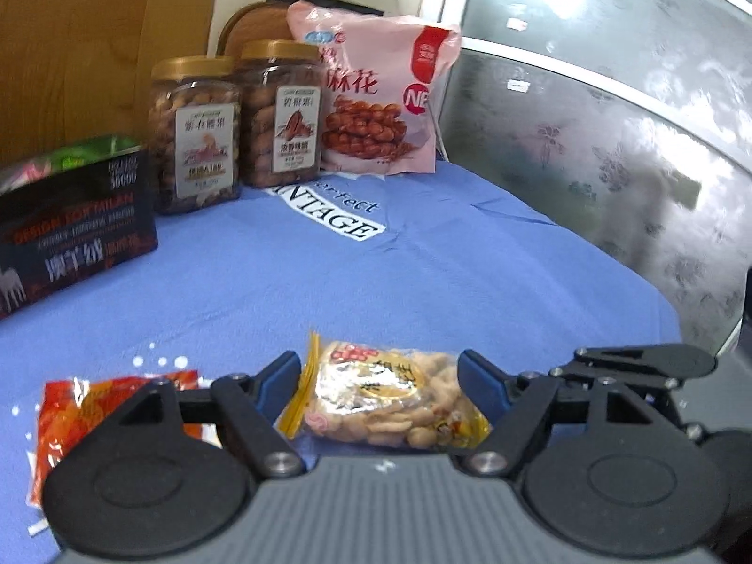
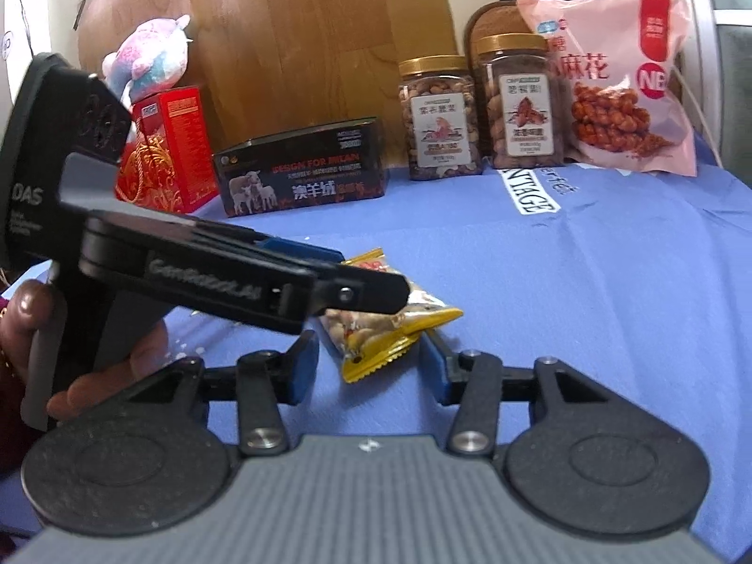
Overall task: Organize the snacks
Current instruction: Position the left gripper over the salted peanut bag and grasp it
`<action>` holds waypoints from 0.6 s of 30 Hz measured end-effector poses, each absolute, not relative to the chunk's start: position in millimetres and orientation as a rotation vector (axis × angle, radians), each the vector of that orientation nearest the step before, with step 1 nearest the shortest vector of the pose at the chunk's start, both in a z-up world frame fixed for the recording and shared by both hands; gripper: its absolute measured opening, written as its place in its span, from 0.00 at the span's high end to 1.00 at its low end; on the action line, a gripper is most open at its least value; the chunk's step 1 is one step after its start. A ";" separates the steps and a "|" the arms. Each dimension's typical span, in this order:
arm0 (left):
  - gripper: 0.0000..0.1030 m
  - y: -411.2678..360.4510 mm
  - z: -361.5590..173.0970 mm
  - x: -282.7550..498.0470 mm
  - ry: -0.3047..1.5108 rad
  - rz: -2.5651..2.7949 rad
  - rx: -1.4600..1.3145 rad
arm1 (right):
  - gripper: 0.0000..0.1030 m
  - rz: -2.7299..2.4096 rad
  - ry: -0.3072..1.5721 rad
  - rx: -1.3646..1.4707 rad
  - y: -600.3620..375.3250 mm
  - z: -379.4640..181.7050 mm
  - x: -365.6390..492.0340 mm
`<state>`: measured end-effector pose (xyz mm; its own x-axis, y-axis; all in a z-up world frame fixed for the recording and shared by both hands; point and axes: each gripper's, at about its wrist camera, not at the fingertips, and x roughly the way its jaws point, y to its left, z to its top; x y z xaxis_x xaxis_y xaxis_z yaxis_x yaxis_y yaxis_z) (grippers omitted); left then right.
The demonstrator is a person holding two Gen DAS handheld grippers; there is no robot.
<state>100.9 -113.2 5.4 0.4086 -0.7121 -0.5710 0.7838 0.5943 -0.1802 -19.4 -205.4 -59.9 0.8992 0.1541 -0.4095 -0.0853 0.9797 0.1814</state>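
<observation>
The yellow snack bag (image 1: 390, 395) lies on the blue cloth (image 1: 423, 272) covering the worktop, between both tongs. The left tongs (image 1: 379, 376) stand released around it, pads clear. The right tongs (image 2: 371, 366) also stand released, the bag's corner between them, untouched. A red packet (image 1: 84, 404) lies beside it.

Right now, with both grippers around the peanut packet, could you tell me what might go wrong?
1. Both the left gripper and the right gripper straddle the same yellow peanut packet, so the fingers could collide.
2. The red packet lies right beside the left gripper and may get nudged.
</observation>
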 end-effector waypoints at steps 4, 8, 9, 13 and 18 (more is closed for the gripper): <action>0.24 -112.7 4.7 102.5 0.666 -0.922 0.114 | 0.49 0.111 0.444 0.199 -210.5 -60.7 -12.8; 0.16 -107.7 3.9 111.0 0.691 -0.884 0.073 | 0.37 0.132 0.451 0.148 -201.4 -60.6 -11.8; 0.16 -107.3 3.7 112.3 0.696 -0.881 0.066 | 0.36 0.130 0.452 0.137 -200.2 -60.7 -11.5; 0.16 -109.2 4.1 109.9 0.688 -0.877 0.084 | 0.36 0.134 0.452 0.134 -201.9 -61.1 -11.2; 0.25 -116.7 3.8 102.8 0.677 -0.898 0.142 | 0.43 0.122 0.451 0.096 -196.1 -61.2 -11.5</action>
